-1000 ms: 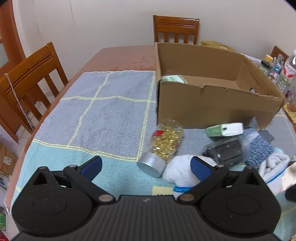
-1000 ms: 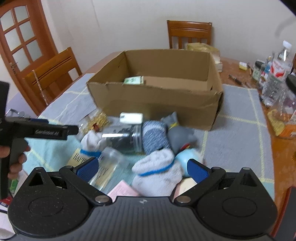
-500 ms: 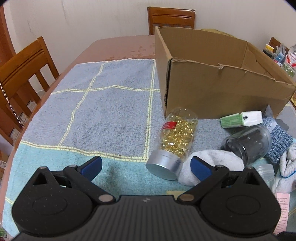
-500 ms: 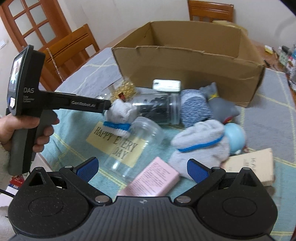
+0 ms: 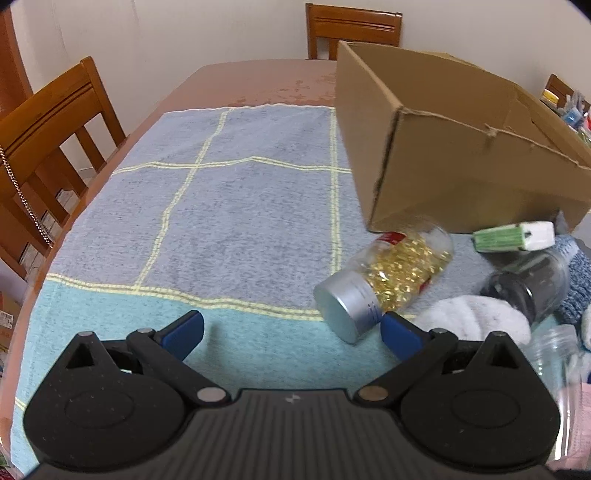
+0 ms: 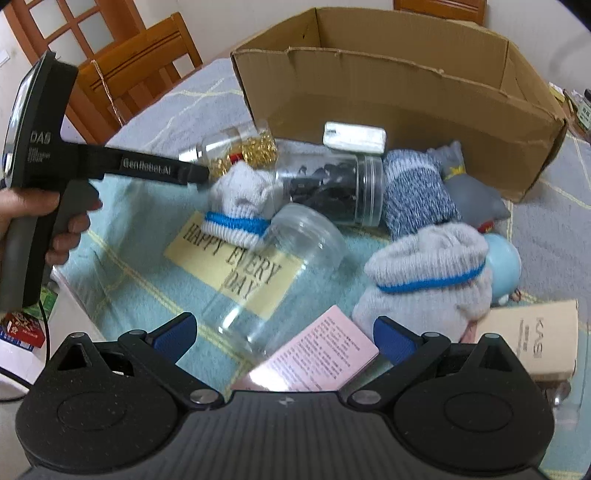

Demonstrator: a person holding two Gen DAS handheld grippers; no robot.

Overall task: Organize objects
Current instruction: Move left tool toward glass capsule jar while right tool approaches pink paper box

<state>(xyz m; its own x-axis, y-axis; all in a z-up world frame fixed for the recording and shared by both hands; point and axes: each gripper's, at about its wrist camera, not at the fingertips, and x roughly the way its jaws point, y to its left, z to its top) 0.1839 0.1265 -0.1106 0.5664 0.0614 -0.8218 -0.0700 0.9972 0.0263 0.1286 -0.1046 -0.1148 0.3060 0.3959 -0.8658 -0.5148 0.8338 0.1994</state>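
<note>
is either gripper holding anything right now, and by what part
Nothing is held. The left gripper is open beside the capsule bottle; the right gripper is open above the clear jar.

A plain cream-white wall [image 5: 184,33] stands behind a reddish-brown wooden tabletop [image 5: 258,79], most of it covered by a grey-blue and turquoise terry cloth with pale yellow grid lines [image 5: 240,206]. A slatted brown wooden chair [image 5: 352,27] sits at the far end, another [image 5: 48,125] at the left side. The right wrist view shows a brown wooden door with glass panes [image 6: 62,20]. Light is soft and even.
</note>
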